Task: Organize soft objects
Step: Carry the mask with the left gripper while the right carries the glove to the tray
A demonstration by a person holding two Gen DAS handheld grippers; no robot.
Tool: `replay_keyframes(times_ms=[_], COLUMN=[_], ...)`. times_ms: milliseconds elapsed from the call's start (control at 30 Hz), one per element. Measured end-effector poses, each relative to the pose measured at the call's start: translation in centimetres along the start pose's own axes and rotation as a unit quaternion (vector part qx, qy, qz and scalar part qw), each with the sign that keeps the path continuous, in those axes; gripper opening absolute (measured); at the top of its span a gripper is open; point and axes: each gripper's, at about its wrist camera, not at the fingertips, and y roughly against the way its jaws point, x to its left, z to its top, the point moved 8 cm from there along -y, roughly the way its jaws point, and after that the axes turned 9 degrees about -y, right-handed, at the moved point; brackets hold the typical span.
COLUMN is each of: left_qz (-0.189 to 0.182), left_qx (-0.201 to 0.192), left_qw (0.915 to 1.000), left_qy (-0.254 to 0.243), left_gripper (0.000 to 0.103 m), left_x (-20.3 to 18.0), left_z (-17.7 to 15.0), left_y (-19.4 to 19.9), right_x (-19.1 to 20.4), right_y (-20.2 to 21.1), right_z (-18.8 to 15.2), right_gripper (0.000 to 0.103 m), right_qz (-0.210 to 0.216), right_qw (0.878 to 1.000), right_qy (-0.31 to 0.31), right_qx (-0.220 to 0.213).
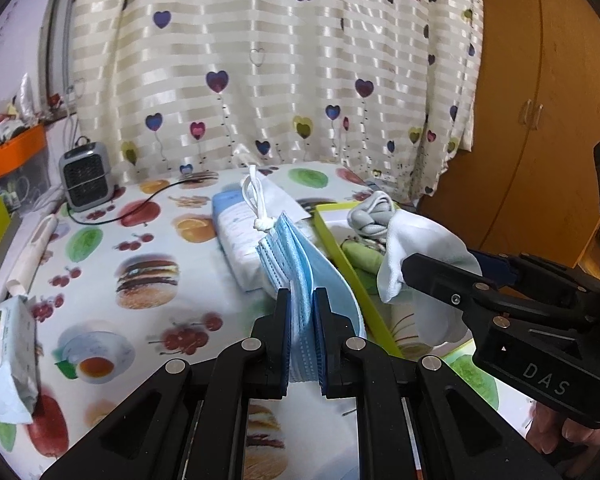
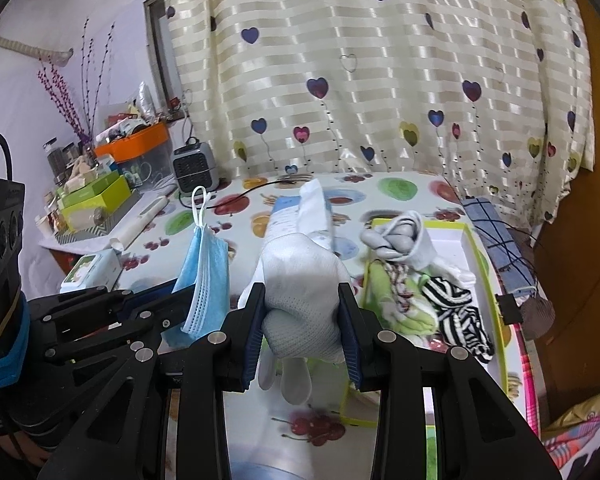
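My left gripper [image 1: 302, 300] is shut on a stack of blue face masks [image 1: 296, 264], held above the table with white ear loops [image 1: 252, 200] sticking up. The masks also show in the right wrist view [image 2: 206, 276]. My right gripper [image 2: 302, 308] is shut on a bunched white glove [image 2: 304, 280]; the glove shows in the left wrist view [image 1: 416, 248] over the box. A green-rimmed box [image 2: 490, 280] holds grey socks [image 2: 388, 236], a green cloth [image 2: 384, 280] and a black-and-white striped sock [image 2: 460, 312].
A white-blue tissue pack [image 1: 236, 236] lies mid-table on the fruit-print cloth [image 1: 120, 240]. A small grey heater [image 1: 85, 176] with its cord stands at the back left. A wet-wipes pack [image 1: 8, 344] lies at the left edge. A blue checked cloth [image 2: 496, 236] lies right of the box.
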Motion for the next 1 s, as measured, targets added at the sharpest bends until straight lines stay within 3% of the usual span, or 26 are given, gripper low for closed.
replay_keyframes(times_ms=[1000], left_qz=[-0.024], left_qx=[0.014], left_qw=[0.999], left_qy=[-0.035], left_gripper=[0.01], left_x=[-4.2], left_z=[1.8], left_y=[-3.7], right_x=[-5.8], right_y=[-0.3], right_z=[0.4], right_gripper=[0.036], right_qz=[-0.024], right_qw=[0.999], right_qy=[-0.045], right_qx=[-0.001])
